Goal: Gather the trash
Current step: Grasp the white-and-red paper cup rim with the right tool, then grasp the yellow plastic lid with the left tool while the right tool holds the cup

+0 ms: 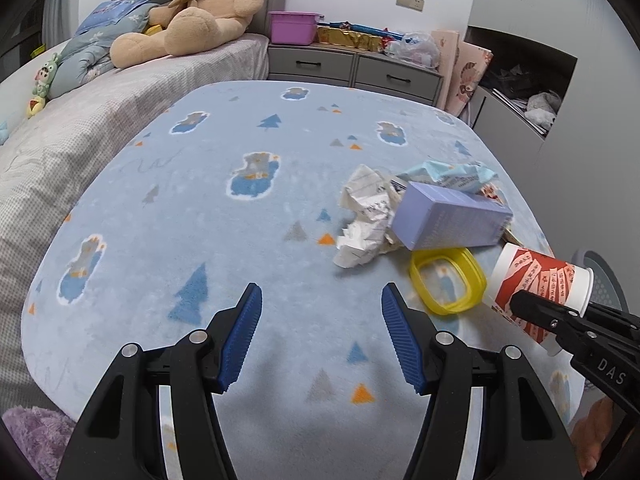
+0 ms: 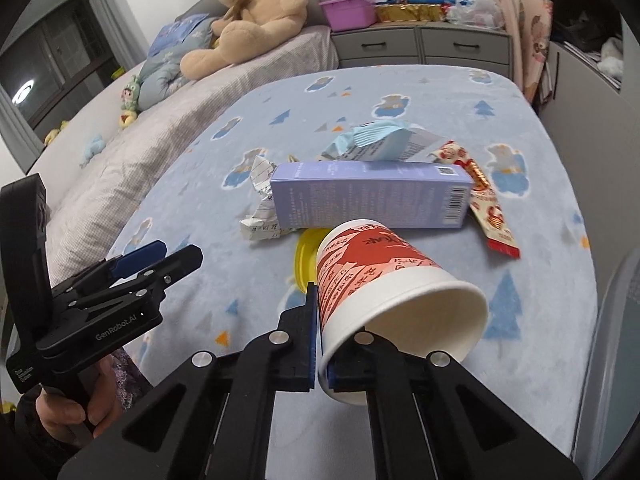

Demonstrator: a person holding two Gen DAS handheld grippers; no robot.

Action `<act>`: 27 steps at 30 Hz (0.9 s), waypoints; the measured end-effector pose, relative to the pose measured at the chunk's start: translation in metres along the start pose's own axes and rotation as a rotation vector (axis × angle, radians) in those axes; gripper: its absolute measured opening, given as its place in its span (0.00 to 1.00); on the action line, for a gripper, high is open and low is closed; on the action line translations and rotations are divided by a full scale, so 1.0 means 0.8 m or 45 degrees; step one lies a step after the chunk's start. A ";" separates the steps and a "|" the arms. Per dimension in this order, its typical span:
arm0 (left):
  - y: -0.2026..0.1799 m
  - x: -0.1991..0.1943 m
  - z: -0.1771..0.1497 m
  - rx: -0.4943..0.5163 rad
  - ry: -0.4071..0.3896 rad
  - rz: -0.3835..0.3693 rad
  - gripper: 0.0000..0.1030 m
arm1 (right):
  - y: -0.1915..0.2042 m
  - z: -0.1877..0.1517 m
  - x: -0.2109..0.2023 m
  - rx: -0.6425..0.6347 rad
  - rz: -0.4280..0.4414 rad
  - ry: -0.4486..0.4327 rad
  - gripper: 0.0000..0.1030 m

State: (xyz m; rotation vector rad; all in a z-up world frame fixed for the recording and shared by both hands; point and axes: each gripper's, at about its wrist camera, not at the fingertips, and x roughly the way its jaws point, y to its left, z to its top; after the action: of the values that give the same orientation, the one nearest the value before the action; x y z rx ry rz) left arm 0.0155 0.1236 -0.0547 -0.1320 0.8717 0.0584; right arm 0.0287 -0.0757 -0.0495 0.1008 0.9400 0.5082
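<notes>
Pinching the paper cup point(image 2: 392, 280) by its rim wall, your right hand-held gripper point(image 2: 322, 360) should lift gently while the left hand-held gripper point(image 1: 322, 336) waits spread, empty.

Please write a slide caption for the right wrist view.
Right tongs pinch the paper cup wall above the trash pile.

I see a surface covered by a pale blue blanket point(image 2: 400, 92) with bears and trees. Lying on it mid-frame: crumpled paper point(image 2: 262, 208), a lilac box point(image 2: 368, 196), a yellow ring point(image 1: 446, 284), a blue mask point(image 2: 376, 132), and a red wrapper point(image 2: 494, 220) at right.
</notes>
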 end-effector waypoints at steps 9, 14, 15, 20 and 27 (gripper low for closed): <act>-0.049 -0.002 -0.005 0.047 0.028 -0.109 0.61 | -0.025 -0.025 -0.039 0.049 -0.126 -0.054 0.03; -0.082 0.011 -0.005 0.081 0.053 -0.119 0.61 | -0.046 -0.036 -0.056 0.099 -0.163 -0.083 0.03; -0.090 0.015 -0.004 0.086 0.065 -0.130 0.61 | -0.050 -0.037 -0.059 0.110 -0.163 -0.091 0.03; -0.118 0.035 -0.009 0.118 0.120 -0.147 0.62 | -0.068 -0.039 -0.071 0.156 -0.155 -0.128 0.04; -0.134 0.059 -0.009 0.113 0.155 -0.113 0.62 | -0.079 -0.042 -0.076 0.186 -0.117 -0.143 0.04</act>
State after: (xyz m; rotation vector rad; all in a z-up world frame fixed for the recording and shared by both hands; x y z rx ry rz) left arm 0.0519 0.0160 -0.0852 -0.0915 0.9869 -0.0723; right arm -0.0036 -0.1637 -0.0434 0.2148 0.8673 0.3450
